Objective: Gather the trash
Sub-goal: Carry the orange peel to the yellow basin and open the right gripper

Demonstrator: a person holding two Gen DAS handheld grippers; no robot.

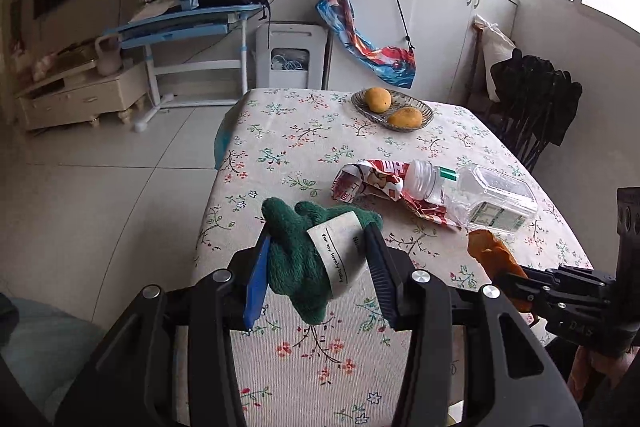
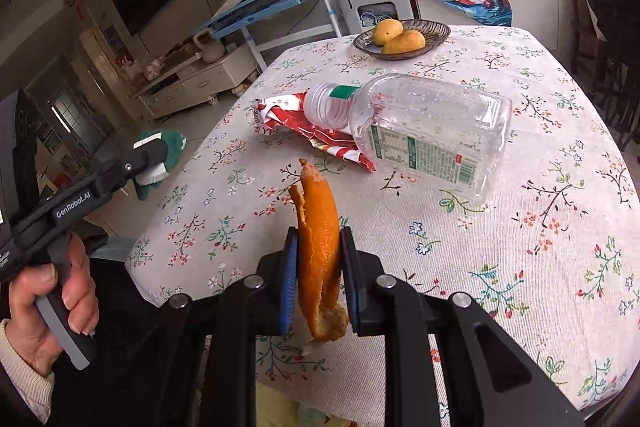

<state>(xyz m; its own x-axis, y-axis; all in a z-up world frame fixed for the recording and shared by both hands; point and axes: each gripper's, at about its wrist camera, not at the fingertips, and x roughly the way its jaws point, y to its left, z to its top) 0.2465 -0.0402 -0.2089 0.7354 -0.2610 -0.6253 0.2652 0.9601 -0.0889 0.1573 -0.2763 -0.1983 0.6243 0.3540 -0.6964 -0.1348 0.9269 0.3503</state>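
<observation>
Green knitted fabric — a glove (image 1: pixel 298 267) with a white paper band — fills the left wrist view, pinched between the two fingers of the left gripper (image 1: pixel 316 247) above the near edge of the floral tablecloth (image 1: pixel 280 155). Beyond it a clear plastic bottle (image 1: pixel 476 195) lies on its side, its neck resting on a crumpled red-and-white wrapper (image 1: pixel 372 181), and a dish of mangoes (image 1: pixel 394 110) sits at the far end. From the right wrist view, the right gripper (image 2: pixel 318 247) is clamped on a strip of orange peel (image 2: pixel 320 259), held upright over the cloth, near the bottle (image 2: pixel 432 135) — the wrapper (image 2: pixel 296 119) lies under its neck.
</observation>
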